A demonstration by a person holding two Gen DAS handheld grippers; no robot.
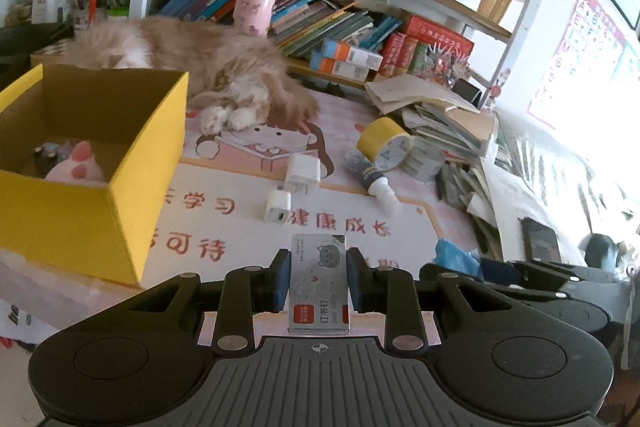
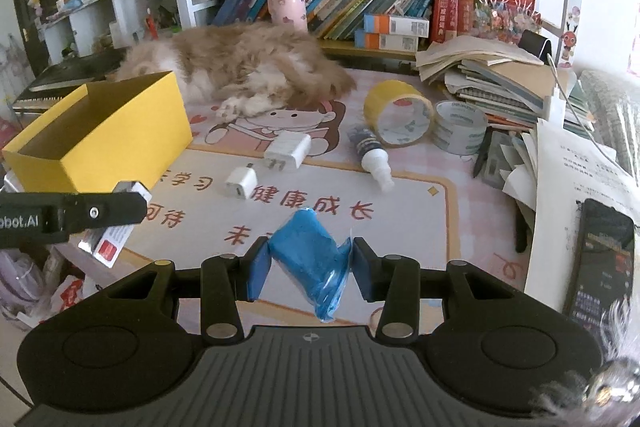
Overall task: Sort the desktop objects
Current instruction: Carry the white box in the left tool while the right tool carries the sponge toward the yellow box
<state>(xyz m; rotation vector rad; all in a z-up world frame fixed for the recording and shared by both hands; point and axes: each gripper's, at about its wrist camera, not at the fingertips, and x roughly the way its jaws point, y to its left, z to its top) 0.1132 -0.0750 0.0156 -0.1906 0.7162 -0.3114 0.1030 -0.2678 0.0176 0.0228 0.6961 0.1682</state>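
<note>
Blue pads of the left gripper (image 1: 319, 281) pinch a grey staple box (image 1: 319, 287) by its long sides, just right of the yellow box (image 1: 86, 215), whose open top shows a pink plush toy (image 1: 78, 169). Nearby, the right gripper (image 2: 307, 263) squeezes a blue plastic packet (image 2: 316, 259). Beyond the yellow box's right wall two white chargers (image 2: 289, 150) lie on the desk mat (image 2: 400, 227), then a small bottle (image 2: 370, 155), a yellow tape roll (image 2: 394, 113) and a sleeping cat (image 2: 240, 63).
</note>
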